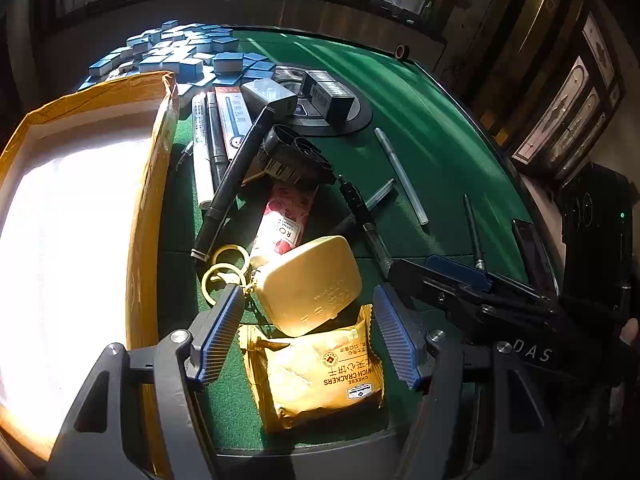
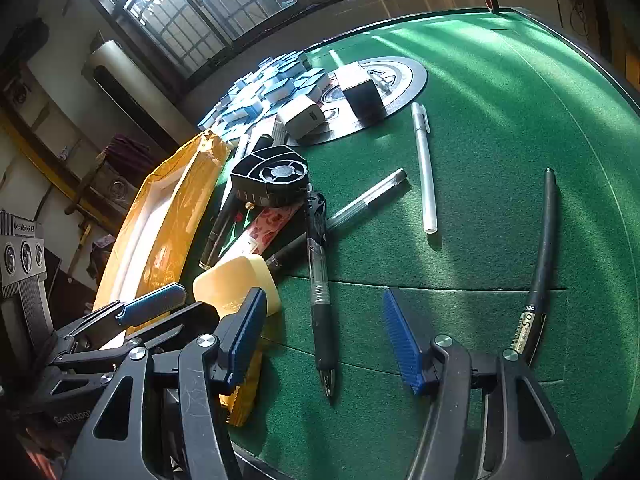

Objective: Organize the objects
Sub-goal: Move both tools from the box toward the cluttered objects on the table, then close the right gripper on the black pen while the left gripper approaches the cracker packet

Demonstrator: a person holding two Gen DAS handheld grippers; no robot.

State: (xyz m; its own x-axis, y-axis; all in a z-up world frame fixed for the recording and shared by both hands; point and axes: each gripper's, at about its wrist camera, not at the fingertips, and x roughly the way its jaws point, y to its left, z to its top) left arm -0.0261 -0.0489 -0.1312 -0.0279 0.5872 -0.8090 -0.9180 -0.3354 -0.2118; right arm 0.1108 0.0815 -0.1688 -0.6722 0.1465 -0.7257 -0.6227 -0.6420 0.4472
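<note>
Left wrist view: left gripper [image 1: 308, 340], jaws apart, straddles the cracker packet [image 1: 316, 376] beside the box [image 1: 148, 208]. Lower squarely before closing.

Right wrist view: right gripper [image 2: 324, 340], jaws apart, brackets the pen [image 2: 320, 292]. Close across the barrel's rubber grip.

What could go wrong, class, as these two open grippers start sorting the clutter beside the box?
1. The gold case lies partly on the cracker packet; the left gripper might grab both.
2. The right gripper straddles a clear pen that overlaps other pens, so lifting it may drag them.
</note>
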